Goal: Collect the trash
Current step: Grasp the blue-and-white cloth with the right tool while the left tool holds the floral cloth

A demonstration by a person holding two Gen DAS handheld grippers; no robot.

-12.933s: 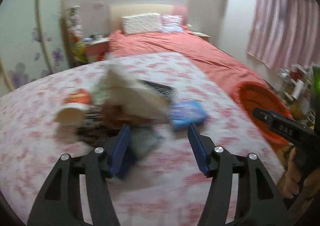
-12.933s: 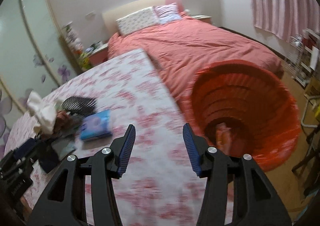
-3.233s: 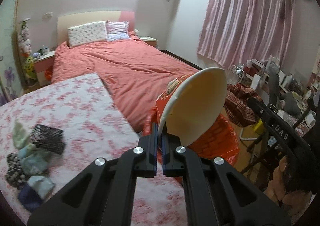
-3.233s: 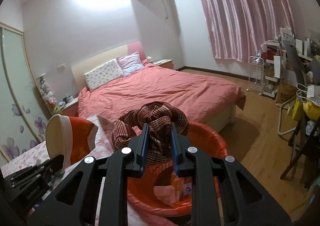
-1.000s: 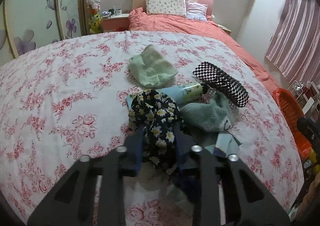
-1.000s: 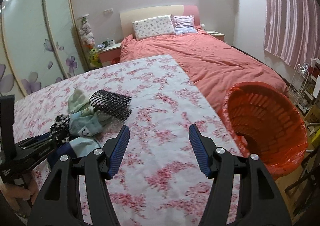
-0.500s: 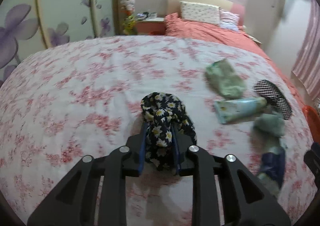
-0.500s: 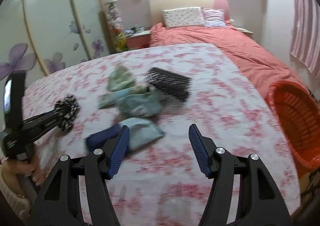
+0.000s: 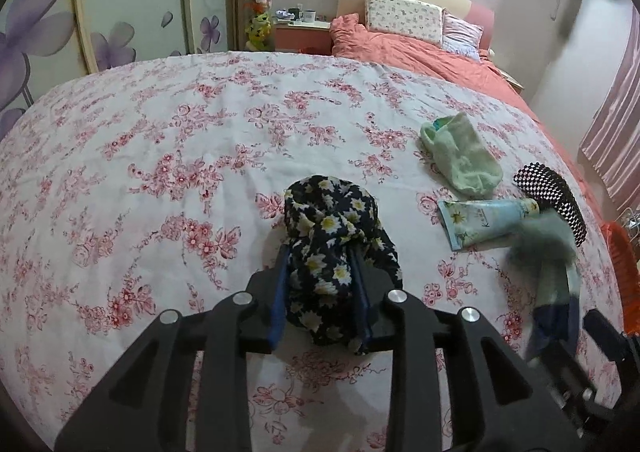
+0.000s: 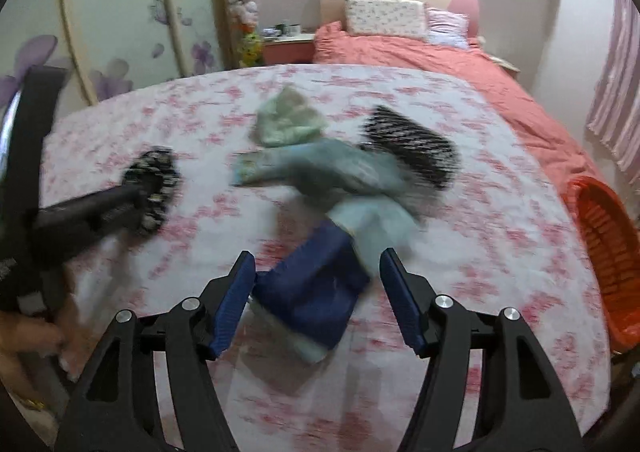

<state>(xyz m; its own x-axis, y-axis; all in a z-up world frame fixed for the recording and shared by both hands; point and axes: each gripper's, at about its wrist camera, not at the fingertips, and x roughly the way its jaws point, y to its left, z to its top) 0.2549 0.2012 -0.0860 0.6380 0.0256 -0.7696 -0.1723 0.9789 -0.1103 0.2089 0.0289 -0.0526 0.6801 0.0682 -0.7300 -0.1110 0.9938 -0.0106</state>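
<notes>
Left tongs (image 9: 318,288) pinch the floral cloth (image 9: 332,236); right tongs (image 10: 318,294) gape around the navy pouch (image 10: 310,292).

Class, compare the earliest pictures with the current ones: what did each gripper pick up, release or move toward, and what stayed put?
The left gripper dropped the paper cup it carried earlier and now clamps the dark daisy-print cloth, lifted away from the pile. The right gripper released the brown striped cloth and now hangs open over the navy cloth. The green sock, tube and checkered item stay on the floral cover; the orange basket remains beside it.
</notes>
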